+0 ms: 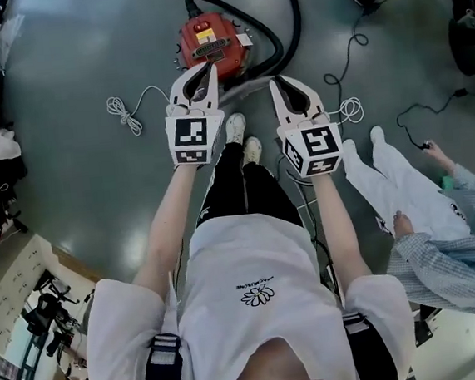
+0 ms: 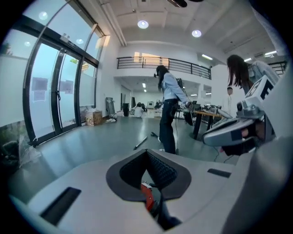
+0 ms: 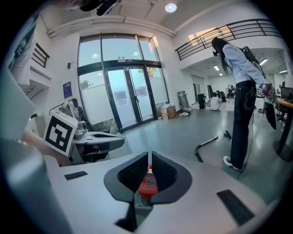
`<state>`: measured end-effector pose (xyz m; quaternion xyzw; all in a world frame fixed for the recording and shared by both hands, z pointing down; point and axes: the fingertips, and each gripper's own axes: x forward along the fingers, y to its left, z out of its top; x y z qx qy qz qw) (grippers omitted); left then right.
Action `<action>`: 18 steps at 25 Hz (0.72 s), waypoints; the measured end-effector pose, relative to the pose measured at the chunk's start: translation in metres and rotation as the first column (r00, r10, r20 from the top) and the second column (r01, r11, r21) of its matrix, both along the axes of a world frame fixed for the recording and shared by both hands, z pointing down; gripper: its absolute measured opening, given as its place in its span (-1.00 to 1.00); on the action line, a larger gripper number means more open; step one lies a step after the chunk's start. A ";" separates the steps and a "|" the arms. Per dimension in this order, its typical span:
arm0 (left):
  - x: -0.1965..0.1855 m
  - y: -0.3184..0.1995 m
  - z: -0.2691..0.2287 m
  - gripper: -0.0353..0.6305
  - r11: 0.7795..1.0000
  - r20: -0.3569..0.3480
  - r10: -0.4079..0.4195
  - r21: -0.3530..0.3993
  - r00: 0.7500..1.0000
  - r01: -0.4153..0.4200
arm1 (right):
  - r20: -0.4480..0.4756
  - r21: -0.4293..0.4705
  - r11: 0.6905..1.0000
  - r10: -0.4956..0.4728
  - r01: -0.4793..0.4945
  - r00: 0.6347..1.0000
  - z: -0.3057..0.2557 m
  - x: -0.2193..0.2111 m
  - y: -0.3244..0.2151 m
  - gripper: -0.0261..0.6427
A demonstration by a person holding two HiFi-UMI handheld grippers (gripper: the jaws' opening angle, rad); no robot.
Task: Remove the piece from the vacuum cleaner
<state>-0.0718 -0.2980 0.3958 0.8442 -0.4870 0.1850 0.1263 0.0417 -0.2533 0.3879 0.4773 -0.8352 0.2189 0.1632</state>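
A red canister vacuum cleaner point(image 1: 206, 42) sits on the grey floor ahead of my feet, its black hose point(image 1: 288, 21) looping round it. My left gripper point(image 1: 207, 67) hangs over the near edge of the vacuum with its jaws together and nothing between them. My right gripper point(image 1: 278, 82) is held just right of it, over the floor, also shut and empty. In the left gripper view the closed tips point(image 2: 147, 151) leave only a sliver of the red vacuum point(image 2: 146, 197) showing below. In the right gripper view the vacuum point(image 3: 148, 183) shows under the shut tips point(image 3: 150, 155).
White cords lie coiled left point(image 1: 125, 112) and right point(image 1: 347, 109) of the vacuum. A person in white trousers point(image 1: 414, 197) sits on the floor at my right. A standing person point(image 3: 240, 91) and a metal wand point(image 3: 206, 144) on the floor are farther off.
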 end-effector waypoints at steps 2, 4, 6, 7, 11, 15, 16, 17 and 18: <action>0.003 -0.015 0.028 -0.88 0.999 0.045 0.037 -0.034 0.998 -0.036 | -0.011 0.012 1.000 -0.011 0.011 1.000 0.017 0.002 -0.013 -0.88; 0.008 -0.026 0.061 -0.88 0.996 0.067 0.064 -0.071 0.996 -0.059 | -0.044 0.029 0.999 -0.035 0.037 0.998 0.039 0.006 -0.026 -0.88; 0.013 -0.036 0.103 -0.88 0.989 0.098 0.109 -0.116 0.989 -0.097 | -0.100 0.059 0.997 -0.038 0.044 0.994 0.068 0.012 -0.040 -0.88; 0.016 -0.039 0.127 -0.88 0.982 0.116 0.139 -0.144 0.983 -0.122 | -0.136 0.074 0.996 -0.032 0.042 0.990 0.084 0.015 -0.046 -0.88; 0.028 -0.029 0.227 -0.88 0.930 0.195 0.291 -0.287 0.937 -0.229 | -0.325 0.048 0.980 -0.169 0.195 0.930 0.159 0.014 -0.049 -0.65; 0.029 -0.018 0.302 -0.88 0.844 0.273 0.449 -0.441 0.851 -0.305 | -0.493 -0.156 0.871 -0.477 0.466 0.727 0.259 0.005 -0.017 -0.40; 0.028 -0.016 0.316 -0.88 0.824 0.302 0.484 -0.473 0.821 -0.312 | -0.515 -0.211 0.832 -0.541 0.513 0.665 0.283 0.005 -0.009 -0.40; 0.027 -0.016 0.328 -0.88 0.806 0.331 0.516 -0.500 0.790 -0.318 | -0.530 -0.262 0.793 -0.594 0.550 0.605 0.304 0.006 -0.001 -0.40; 0.027 -0.015 0.337 -0.88 0.789 0.355 0.547 -0.522 0.758 -0.325 | -0.535 -0.309 0.757 -0.638 0.575 0.554 0.323 0.009 0.006 -0.40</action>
